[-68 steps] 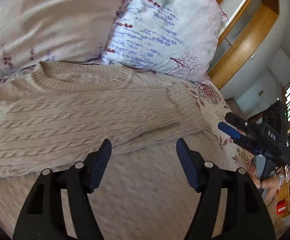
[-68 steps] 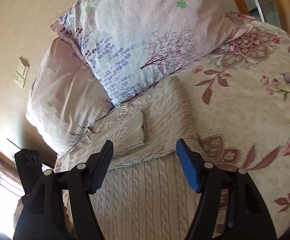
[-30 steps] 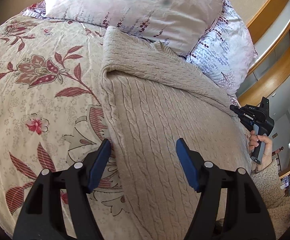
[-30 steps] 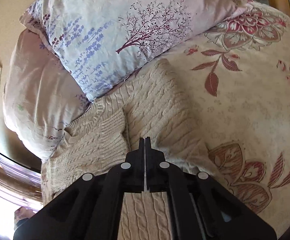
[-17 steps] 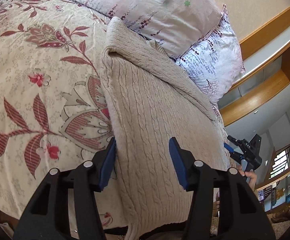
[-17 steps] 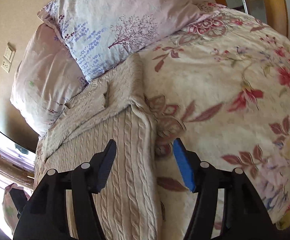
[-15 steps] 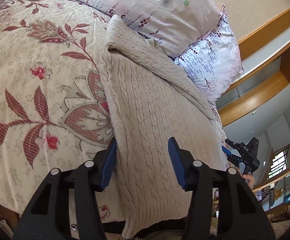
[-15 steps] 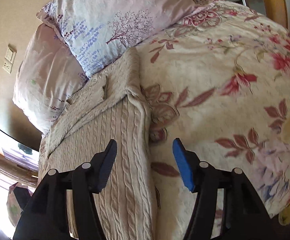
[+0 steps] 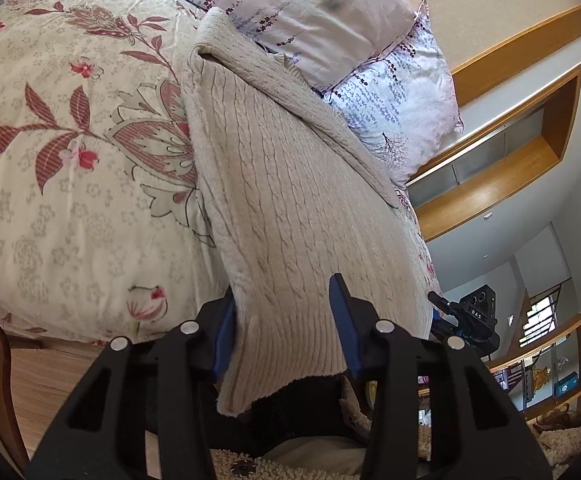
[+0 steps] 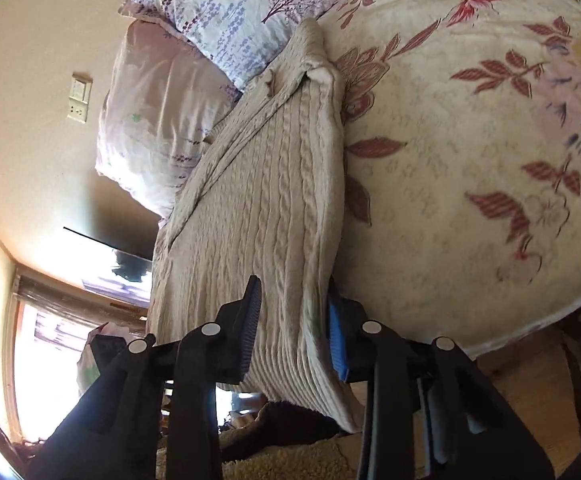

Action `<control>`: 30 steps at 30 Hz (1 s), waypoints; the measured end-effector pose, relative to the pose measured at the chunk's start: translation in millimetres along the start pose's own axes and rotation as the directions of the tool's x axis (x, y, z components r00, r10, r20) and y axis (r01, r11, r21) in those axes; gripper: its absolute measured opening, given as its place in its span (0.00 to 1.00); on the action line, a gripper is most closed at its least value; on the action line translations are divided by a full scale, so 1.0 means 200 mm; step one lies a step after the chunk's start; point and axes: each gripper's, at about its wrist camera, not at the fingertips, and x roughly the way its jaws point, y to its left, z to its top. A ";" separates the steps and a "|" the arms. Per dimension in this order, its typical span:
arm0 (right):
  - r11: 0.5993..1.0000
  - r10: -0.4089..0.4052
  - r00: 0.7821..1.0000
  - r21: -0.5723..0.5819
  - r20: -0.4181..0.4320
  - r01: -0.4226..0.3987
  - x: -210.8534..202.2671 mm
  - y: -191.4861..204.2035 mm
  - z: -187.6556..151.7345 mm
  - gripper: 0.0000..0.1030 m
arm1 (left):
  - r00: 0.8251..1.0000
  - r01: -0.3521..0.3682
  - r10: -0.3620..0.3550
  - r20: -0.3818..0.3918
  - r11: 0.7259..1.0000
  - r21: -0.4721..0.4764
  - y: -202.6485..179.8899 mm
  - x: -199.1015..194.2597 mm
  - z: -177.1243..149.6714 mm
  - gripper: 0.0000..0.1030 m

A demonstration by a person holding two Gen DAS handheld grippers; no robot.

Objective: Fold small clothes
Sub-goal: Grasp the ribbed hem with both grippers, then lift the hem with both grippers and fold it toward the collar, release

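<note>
A beige cable-knit sweater (image 9: 290, 184) lies lengthwise on the flowered bedspread, sleeves folded in, its ribbed hem hanging over the near bed edge. It also shows in the right wrist view (image 10: 266, 208). My left gripper (image 9: 286, 312) is open, its blue-padded jaws straddling the hem's left corner. My right gripper (image 10: 294, 320) is open, its jaws straddling the hem's right corner. The right gripper also shows at the hem's far corner in the left wrist view (image 9: 466, 320).
Two flowered pillows (image 9: 310, 12) lean at the head of the bed beyond the sweater's collar. The bedspread (image 9: 50, 152) spreads to the left and, in the right wrist view (image 10: 470, 152), to the right. Wooden floor (image 9: 50, 376) lies below the bed edge.
Both grippers have drawn back down the sweater to the bed edge. Their open jaws now sit around the hem corners, and the jaws have narrowed slightly.
</note>
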 end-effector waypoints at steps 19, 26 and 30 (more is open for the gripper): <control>0.952 0.013 0.959 -0.297 0.282 0.075 -0.17 0.35 0.06 0.08 | 0.989 -0.085 0.067 0.135 0.988 0.132 -0.14 -0.11 0.20 0.06; 0.914 -0.020 0.897 -0.356 0.442 0.196 -0.16 0.51 0.24 0.07 | 0.948 -0.160 0.093 0.306 0.966 0.202 -0.28 -0.17 0.58 0.06; 0.897 -0.051 0.880 -0.366 0.473 0.248 -0.10 0.57 0.36 0.07 | 0.935 -0.223 0.136 0.328 0.944 0.242 -0.36 -0.08 0.77 0.06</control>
